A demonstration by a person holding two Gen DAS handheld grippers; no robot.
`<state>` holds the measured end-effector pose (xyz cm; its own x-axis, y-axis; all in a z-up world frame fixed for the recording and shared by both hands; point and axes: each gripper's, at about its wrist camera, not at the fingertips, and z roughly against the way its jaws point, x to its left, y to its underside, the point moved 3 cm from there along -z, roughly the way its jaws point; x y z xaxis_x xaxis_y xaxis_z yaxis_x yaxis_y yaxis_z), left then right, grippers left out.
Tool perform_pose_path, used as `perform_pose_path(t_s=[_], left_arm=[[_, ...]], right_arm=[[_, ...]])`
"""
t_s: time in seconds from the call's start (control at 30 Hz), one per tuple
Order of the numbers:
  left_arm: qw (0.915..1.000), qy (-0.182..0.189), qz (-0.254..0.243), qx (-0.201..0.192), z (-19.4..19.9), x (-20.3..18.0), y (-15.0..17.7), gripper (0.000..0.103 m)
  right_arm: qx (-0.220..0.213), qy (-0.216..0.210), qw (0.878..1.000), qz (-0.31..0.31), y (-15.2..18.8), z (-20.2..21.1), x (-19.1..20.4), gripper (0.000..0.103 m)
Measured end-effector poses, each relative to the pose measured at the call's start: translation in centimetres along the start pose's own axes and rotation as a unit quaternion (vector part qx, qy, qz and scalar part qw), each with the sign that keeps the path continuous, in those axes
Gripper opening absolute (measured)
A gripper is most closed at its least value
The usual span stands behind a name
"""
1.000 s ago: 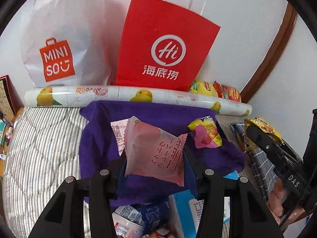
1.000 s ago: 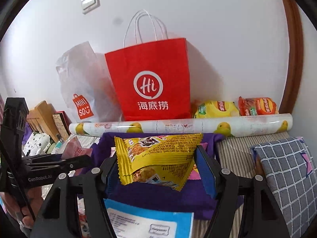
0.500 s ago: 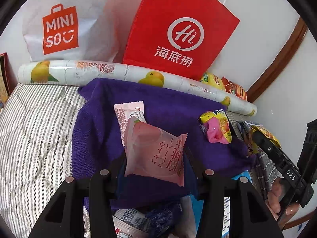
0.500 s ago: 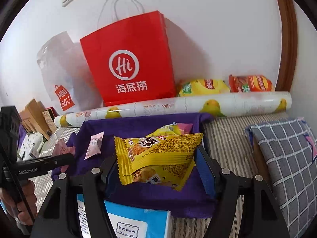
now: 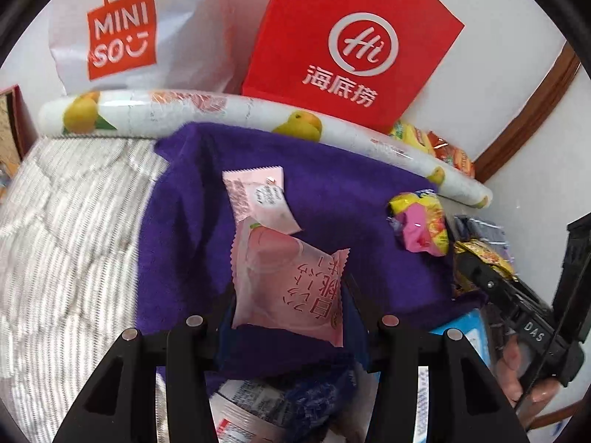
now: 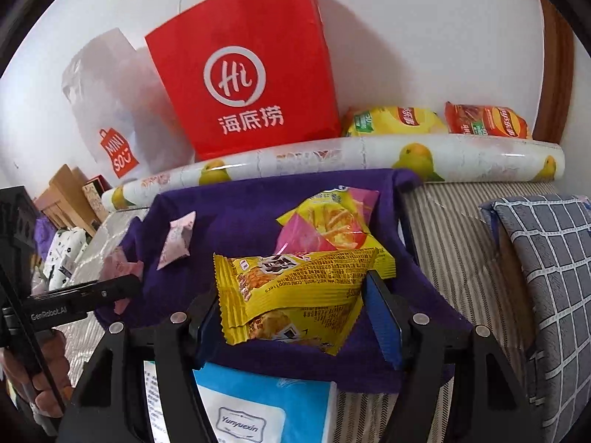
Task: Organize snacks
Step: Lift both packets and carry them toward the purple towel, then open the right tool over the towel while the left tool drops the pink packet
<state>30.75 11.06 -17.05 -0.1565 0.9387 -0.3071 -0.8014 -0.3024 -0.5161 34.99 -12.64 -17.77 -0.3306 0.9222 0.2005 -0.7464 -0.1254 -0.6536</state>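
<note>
My left gripper [image 5: 288,306] is shut on a pink peach snack packet [image 5: 284,280], held above the purple cloth [image 5: 332,192]. A second pink packet [image 5: 258,195] lies on the cloth just beyond it. My right gripper [image 6: 295,299] is shut on a yellow snack packet [image 6: 295,291], held over the cloth's near right part [image 6: 236,206]. A yellow-and-pink snack bag [image 6: 328,221] lies on the cloth right behind it, and shows in the left wrist view [image 5: 421,221]. The small pink packet [image 6: 177,240] lies at the cloth's left.
A red paper bag [image 6: 251,74] and a white MINISO bag [image 5: 122,33] stand against the wall behind a fruit-print roll [image 6: 406,155]. Two chip bags [image 6: 436,122] lie behind the roll. A checked cushion [image 6: 546,277] is at right. A blue-white pack [image 6: 258,406] lies below.
Both grippers have moved forward and down toward the purple cloth, each still holding its packet. The cloth and the packets on it now appear closer.
</note>
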Motion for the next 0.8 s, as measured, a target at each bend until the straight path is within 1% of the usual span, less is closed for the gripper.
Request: perform_pose_path(t_s=[0.07, 0.17, 0.27, 0.37, 0.53, 0.67, 0.8], left_arm=[[1.0, -0.007, -0.003, -0.002, 0.0, 0.0, 0.0, 0.048], [0.9999, -0.003, -0.006, 0.012, -0.5, -0.1, 0.3, 0.048], [0.9997, -0.009, -0.015, 0.018, -1.0, -0.5, 0.4, 0.048], [0.9997, -0.011, -0.013, 0.018, -1.0, -0.5, 0.4, 0.048], [0.9997, -0.013, -0.01, 0.019, -1.1, -0.2, 0.4, 0.048], [0.9995, -0.014, -0.014, 0.026, -1.4, -0.3, 0.5, 0.048], [0.9995, -0.013, -0.018, 0.023, -1.2, -0.5, 0.5, 0.048]], right_arm=[[0.004, 0.003, 1.0, -0.002, 0.1, -0.3, -0.1, 0.068], [0.012, 0.004, 1.0, -0.008, 0.2, -0.6, -0.3, 0.068], [0.016, 0.002, 1.0, -0.012, 0.2, -0.8, -0.4, 0.068], [0.016, 0.009, 1.0, -0.01, 0.2, -0.8, -0.5, 0.068], [0.019, 0.006, 1.0, -0.017, 0.2, -0.7, -0.6, 0.068], [0.033, 0.007, 0.999, -0.017, 0.4, -1.2, -0.5, 0.069], [0.042, 0.012, 0.999, -0.009, 0.6, -1.5, -0.2, 0.069]])
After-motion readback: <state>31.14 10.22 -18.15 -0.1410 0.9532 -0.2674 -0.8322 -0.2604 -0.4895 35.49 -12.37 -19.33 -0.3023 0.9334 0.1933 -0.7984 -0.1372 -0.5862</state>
